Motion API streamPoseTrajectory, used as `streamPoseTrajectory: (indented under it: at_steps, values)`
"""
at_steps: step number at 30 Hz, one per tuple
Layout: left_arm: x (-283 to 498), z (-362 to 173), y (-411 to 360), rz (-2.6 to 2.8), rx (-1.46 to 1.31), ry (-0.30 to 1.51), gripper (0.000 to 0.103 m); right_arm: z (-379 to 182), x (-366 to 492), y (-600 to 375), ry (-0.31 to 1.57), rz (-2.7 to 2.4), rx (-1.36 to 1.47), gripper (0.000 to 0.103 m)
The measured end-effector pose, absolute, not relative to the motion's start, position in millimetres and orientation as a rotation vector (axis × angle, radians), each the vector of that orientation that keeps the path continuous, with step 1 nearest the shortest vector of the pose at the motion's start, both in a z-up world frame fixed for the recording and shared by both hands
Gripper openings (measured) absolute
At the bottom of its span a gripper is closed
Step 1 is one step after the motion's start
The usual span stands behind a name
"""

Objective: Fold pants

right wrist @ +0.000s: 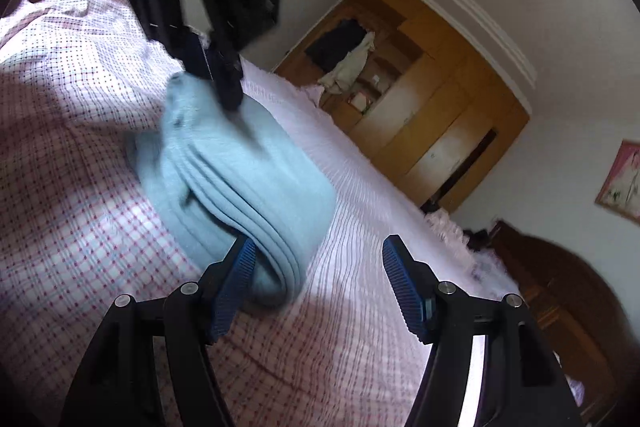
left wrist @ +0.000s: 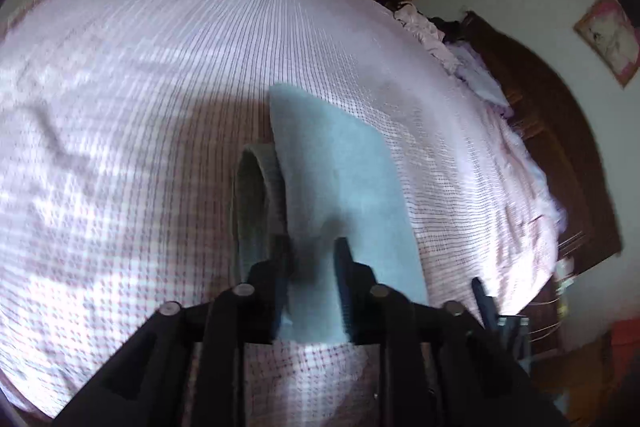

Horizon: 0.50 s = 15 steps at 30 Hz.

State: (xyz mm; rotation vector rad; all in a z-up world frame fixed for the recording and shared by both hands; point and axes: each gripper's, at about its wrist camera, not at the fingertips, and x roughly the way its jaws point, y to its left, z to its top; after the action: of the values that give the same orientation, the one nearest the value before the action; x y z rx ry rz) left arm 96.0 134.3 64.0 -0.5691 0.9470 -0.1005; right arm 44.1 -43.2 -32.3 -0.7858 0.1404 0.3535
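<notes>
The light-blue pants (right wrist: 240, 179) lie folded into a thick bundle on the checked bedsheet (right wrist: 80, 227). The left gripper (left wrist: 310, 267) straddles their top, slightly parted, gripping nothing; the right gripper (right wrist: 316, 267) is spread wide at the near fold. Folding looks nearly finished; next comes tidying or withdrawal.

Daylight falls in bright patches across the checked bedsheet (left wrist: 120, 107), soft shadows between them. Both fisheye views are motion-blurred, bent and dark at the edges.
</notes>
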Motion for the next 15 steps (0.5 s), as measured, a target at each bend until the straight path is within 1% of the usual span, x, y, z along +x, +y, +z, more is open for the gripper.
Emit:
streamPoseTrajectory:
  at_steps: [1, 2, 6, 7, 8, 9, 15]
  values:
    - [94, 60, 137, -0.128, -0.611, 0.953, 0.045, -35, 46, -46, 0.158, 0.351, -0.778, 0.059]
    - [92, 56, 139, -0.148, -0.65, 0.967, 0.052, -36, 48, -48, 0.173, 0.35, -0.772, 0.059]
    - [84, 45, 146, -0.124, -0.68, 0.991, 0.05, -42, 52, -58, 0.225, 0.351, -0.742, 0.059]
    - [82, 44, 147, -0.124, -0.695, 0.99, 0.045, -43, 52, -60, 0.232, 0.354, -0.735, 0.059]
    - [80, 44, 149, -0.127, -0.709, 0.986, 0.028, -44, 53, -62, 0.235, 0.355, -0.732, 0.059]
    - [79, 45, 151, -0.138, -0.725, 0.986, 0.017, -44, 54, -63, 0.237, 0.355, -0.73, 0.059]
    - [81, 69, 154, -0.171, -0.704, 0.946, 0.011, -40, 56, -61, 0.234, 0.352, -0.727, 0.059]
